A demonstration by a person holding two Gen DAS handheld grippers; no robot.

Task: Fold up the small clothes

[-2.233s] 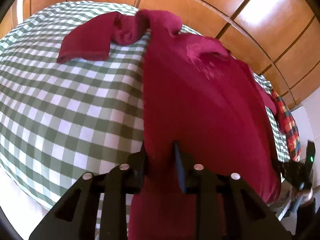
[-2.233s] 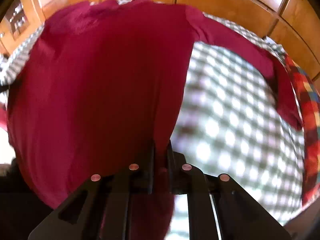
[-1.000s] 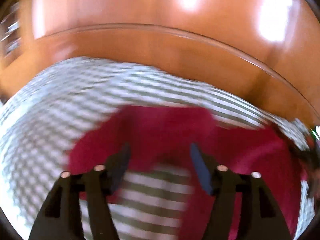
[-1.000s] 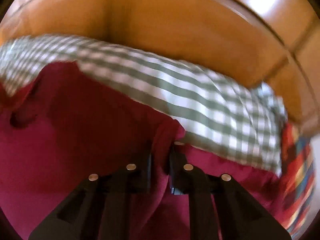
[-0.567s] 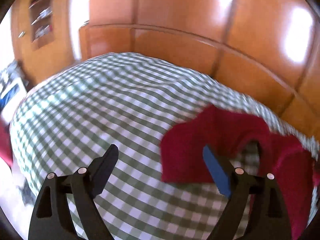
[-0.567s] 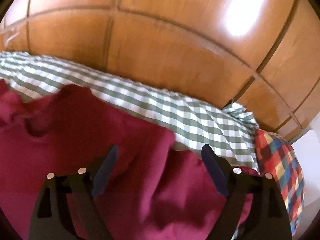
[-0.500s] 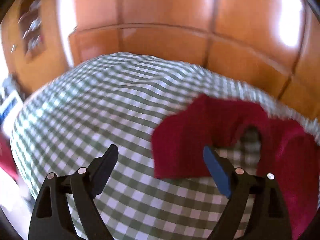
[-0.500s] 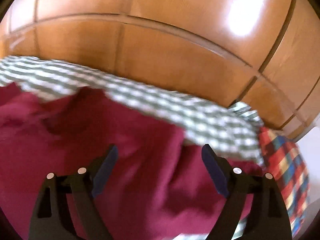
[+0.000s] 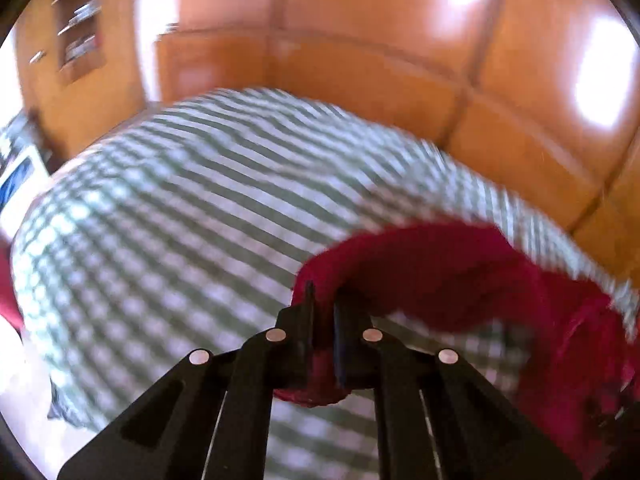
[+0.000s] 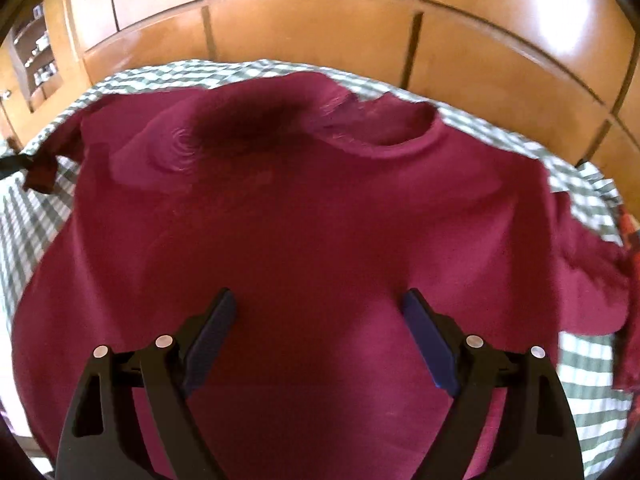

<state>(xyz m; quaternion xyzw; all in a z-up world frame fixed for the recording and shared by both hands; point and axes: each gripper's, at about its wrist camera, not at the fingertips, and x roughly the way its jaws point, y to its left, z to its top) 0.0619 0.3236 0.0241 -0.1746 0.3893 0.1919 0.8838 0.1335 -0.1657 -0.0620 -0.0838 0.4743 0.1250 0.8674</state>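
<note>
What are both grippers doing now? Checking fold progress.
Left gripper: just closed, pinching the red sleeve.
Right gripper: open, empty, over the red shirt.

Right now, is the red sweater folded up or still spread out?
Mostly spread out: the red sweater lies flat across the checked bedcover, neckline visible; the left tool pinches one sleeve.

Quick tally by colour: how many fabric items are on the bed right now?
Dark red shirt: 1
Green-and-white checked bedcover: 1
Multicoloured plaid cloth, only an edge showing at the right: 1
Total: 3
</note>
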